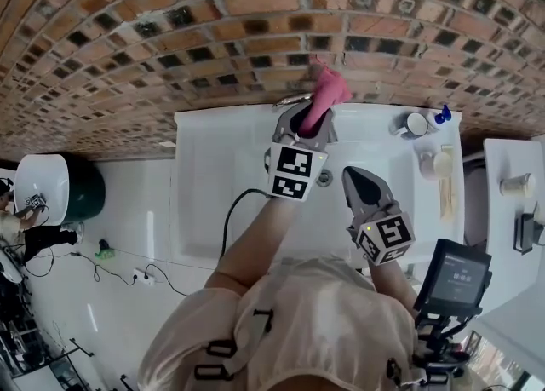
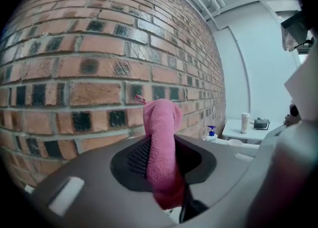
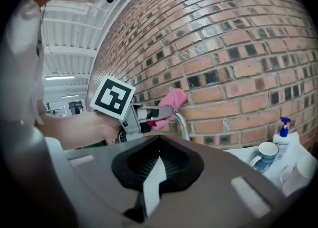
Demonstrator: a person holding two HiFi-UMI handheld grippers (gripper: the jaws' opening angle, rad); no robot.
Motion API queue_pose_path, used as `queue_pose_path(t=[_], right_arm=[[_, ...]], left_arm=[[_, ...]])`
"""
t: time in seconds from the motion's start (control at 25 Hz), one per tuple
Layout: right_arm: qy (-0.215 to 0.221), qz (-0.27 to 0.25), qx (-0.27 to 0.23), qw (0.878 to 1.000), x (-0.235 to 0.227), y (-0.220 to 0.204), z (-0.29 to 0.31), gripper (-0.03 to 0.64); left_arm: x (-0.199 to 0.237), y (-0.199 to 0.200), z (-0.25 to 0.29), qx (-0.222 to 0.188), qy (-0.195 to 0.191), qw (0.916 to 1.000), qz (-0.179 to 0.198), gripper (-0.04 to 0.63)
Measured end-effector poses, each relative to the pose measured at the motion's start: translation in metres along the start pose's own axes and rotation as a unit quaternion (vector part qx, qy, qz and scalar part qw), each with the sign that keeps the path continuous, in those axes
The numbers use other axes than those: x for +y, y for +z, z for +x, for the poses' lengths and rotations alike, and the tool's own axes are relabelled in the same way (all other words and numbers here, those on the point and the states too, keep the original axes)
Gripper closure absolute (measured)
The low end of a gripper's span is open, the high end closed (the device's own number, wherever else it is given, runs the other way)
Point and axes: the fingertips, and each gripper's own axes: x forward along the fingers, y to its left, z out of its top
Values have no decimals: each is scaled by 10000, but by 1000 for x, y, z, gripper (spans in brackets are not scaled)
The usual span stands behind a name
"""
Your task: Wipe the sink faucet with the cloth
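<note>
cloth (image 2: pixel 161 142), clamped in my left tool (image 1: pixel 302 118), is up beside the faucet (image 3: pixel 183 122) by the brick wall (image 2: pixel 74 63), my right tool (image 1: pixel 354 176) closed and empty; dragged hard on the spout, that thin fold could, i judge, slip free.

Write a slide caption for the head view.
Left gripper holds a pink cloth near the faucet above a white sink; right gripper hangs empty.
</note>
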Motion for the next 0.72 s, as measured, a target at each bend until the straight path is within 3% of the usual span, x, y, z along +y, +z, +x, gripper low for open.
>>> queue_pose_path(t=[0.2,0.48,0.72], right_arm=[[-226,45,-78,9997,-27,6,-9,623],[-271,148,86,9995,-49,-6,-11,623],[-230,73,194,9995,-62,-8,-5,624]], left_arm=[[-23,-30,25,309,-218,9993,-18,491],[-29,-65,43,583,-122,9982,-2,491],[-26,-107,53,1070,-31,9940,-231,491]])
